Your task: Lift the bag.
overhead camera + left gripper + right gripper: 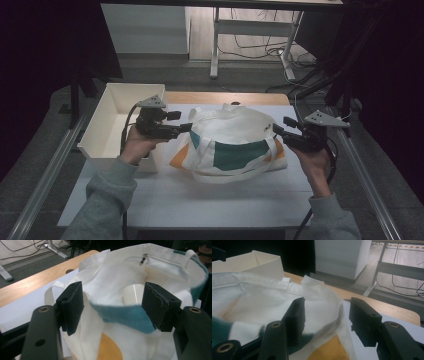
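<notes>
Currently both grippers sit at opposite ends of the bag's mouth. The left gripper point(186, 127) has its jaws wide apart, straddling the near rim of the tote bag point(231, 145); in the left gripper view the teal-edged rim point(122, 315) passes between the two jaws without being pinched. Just beyond that rim, inside the bag, stands a white cup point(132, 294), and past it, on the far inner wall, a zip pocket point(160, 263). The right gripper point(278, 131) is likewise spread, with the opposite rim point(334, 322) running through the gap between its jaws; that rim is blurred in the right gripper view, so contact with the inner jaw is hard to judge, though no clamping is evident. Judgement: the two tools are placed on either side so the mouth can be taken and held open or lifted evenly, which would keep the cup upright inside. The bag rests on the white mat point(210, 195), between the tools, with its strap point(225, 176) lying slack toward the person. A white bin point(112, 120) stands just outside the left gripper, behind the left hand point(135, 147).
</notes>
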A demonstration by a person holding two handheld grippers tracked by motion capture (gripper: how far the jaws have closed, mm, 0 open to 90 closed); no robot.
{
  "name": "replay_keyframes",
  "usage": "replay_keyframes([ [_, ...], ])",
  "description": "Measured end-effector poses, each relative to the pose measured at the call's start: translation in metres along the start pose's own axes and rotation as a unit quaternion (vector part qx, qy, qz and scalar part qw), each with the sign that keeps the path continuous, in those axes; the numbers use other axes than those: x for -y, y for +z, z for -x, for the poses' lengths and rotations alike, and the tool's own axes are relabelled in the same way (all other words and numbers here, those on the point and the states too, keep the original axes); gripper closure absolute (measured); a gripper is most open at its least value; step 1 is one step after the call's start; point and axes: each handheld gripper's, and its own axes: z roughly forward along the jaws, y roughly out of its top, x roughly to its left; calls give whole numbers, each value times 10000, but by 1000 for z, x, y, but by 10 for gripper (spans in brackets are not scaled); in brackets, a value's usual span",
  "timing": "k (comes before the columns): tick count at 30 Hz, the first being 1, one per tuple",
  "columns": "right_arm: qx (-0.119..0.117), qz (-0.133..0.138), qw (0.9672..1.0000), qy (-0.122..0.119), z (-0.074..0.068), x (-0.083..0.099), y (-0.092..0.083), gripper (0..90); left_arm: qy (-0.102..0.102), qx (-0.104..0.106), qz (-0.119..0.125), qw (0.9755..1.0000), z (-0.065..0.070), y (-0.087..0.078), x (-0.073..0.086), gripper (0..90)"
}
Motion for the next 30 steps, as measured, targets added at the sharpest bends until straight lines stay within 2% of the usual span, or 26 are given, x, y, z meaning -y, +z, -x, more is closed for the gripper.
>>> replay_keyframes([
  [8,-152,-3,9999,61,4,12,-16,461,72,-57,2,10000,5,-12,20,333],
  [12,-106,39,9998,189,11,21,-27,461,126,-84,-5,9999,9,-19,30,331],
  [17,-62,-8,9997,252,15,28,-39,458,95,-155,-38,9998,12,-29,45,327],
  [23,-93,-338,9992,170,14,49,-42,456,70,-347,-60,9994,17,-45,64,315],
  [30,-160,-721,9973,30,10,78,-33,453,-139,-714,-166,9972,14,-61,94,303],
])
